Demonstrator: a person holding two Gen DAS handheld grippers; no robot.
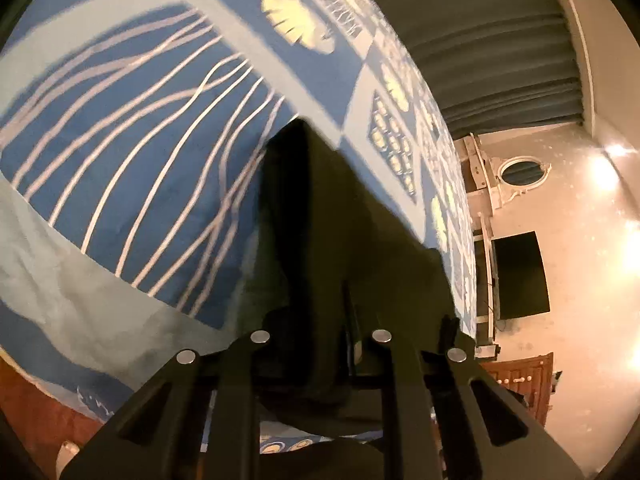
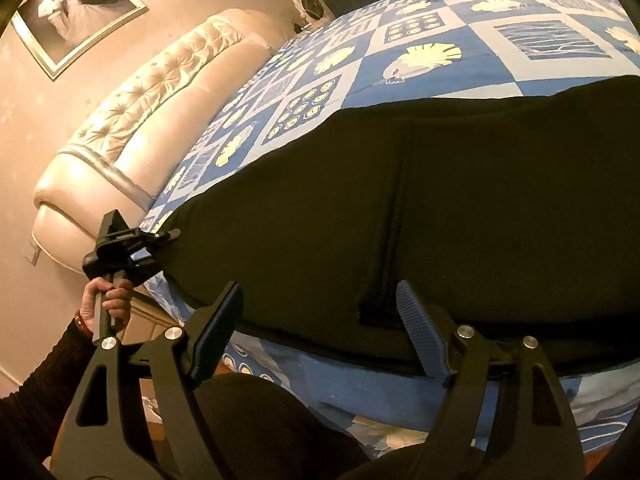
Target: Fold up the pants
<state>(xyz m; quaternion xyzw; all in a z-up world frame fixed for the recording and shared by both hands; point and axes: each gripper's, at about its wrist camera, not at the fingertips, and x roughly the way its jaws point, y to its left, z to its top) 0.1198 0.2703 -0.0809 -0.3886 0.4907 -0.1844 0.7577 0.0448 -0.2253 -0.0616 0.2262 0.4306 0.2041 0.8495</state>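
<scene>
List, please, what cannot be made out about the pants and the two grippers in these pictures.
- Left wrist view: the left gripper fingertips, buried in the dark pants.
- Right wrist view: the pants' far right end, cut off by the edge.
- Right wrist view: whether the open right gripper touches the cloth.

Both handheld tools are built of matte black plastic links with triangular cut-outs, pinned by round silver rivets. The right gripper (image 2: 316,312) carries ribbed blue-grey pads (image 2: 416,320) on the inner faces of its jaws. The left gripper (image 1: 320,344) shows four silver rivets across its black linkage. In the right wrist view the person's left hand (image 2: 110,300) wears a dark ribbed knit sleeve (image 2: 44,364) and a reddish beaded bracelet (image 2: 80,320) at the wrist.
</scene>
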